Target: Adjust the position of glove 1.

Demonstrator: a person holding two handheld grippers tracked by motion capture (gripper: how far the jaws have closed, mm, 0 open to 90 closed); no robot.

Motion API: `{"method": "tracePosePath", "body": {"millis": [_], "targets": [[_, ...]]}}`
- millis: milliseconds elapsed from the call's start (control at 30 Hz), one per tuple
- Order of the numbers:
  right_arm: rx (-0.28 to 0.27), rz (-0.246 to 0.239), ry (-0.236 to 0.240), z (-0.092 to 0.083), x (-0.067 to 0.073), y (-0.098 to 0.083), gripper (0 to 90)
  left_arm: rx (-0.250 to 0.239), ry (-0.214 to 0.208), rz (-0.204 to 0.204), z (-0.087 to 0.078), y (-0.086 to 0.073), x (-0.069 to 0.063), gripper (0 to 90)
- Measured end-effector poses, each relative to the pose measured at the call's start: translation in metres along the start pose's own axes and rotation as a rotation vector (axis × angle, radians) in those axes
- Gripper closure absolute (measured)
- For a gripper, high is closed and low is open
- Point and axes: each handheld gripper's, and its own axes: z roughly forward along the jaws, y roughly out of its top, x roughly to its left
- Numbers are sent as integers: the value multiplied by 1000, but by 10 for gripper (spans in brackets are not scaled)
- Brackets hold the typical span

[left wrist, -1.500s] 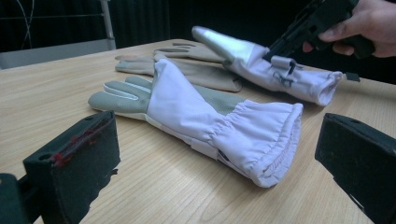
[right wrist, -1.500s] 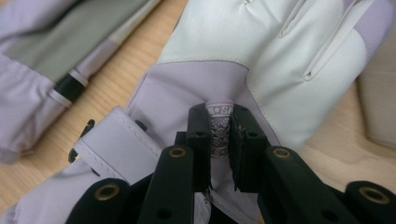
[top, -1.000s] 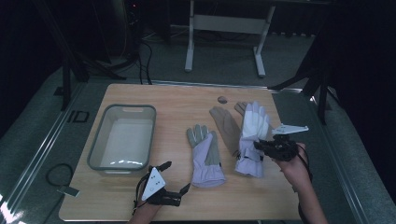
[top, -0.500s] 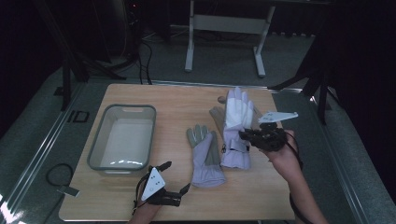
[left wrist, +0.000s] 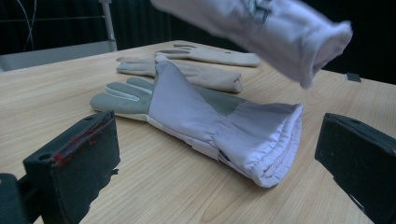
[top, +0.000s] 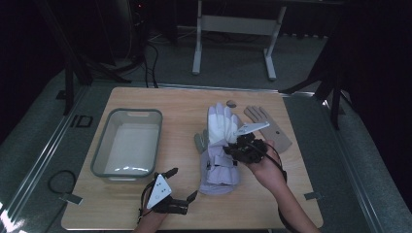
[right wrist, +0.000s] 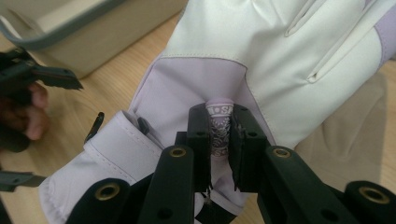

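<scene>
Right gripper, right of centre: jaws nearly closed, pinching a fold of the white-and-lilac glove, lifted above the grey-palmed glove on the table. Left gripper, near edge: jaws wide apart, nothing held. Left: grey tub. Far right: tan gloves.

tub left of gloves (table)

Counter is showing a pale wood-grain face, smooth and matt. Lifted glove is presenting white and lilac cloth, soft, stitched, slightly sheened. Flat glove is showing lilac fabric with grey palm patches. Tub is appearing as grey, smooth, semi-gloss plastic. Hand-held gripper pads are looking matt black.
</scene>
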Motion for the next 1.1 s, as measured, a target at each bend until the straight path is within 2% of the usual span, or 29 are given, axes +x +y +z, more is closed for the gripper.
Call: {"method": "tracePosePath", "body": {"millis": [33, 100, 200, 267, 667, 800, 933, 1000, 1100], "targets": [[21, 3, 8, 5, 1, -1, 798, -1, -2, -1, 0, 0, 0, 0], [42, -2, -18, 12, 4, -3, 798, 0, -3, -1, 0, 0, 0, 0], [67, 13, -5, 21, 3, -6, 799, 0, -3, 0, 0, 0, 0, 0], [85, 17, -18, 28, 2, -8, 799, -1, -3, 0, 0, 0, 0, 0], [145, 61, -9, 66, -2, -15, 795, 2, -7, 4, 0, 0, 0, 0], [165, 60, -18, 78, -3, -20, 790, 4, -6, 7, 1, 0, -1, 0], [167, 46, -20, 86, -2, -26, 782, 5, -8, 5, 1, 0, 0, 0], [162, 50, -18, 87, -2, -28, 776, 6, -9, 4, 1, 0, 0, 0], [147, 31, -13, 87, -2, -30, 743, 14, -17, 1, 1, 1, 1, 0]]}}
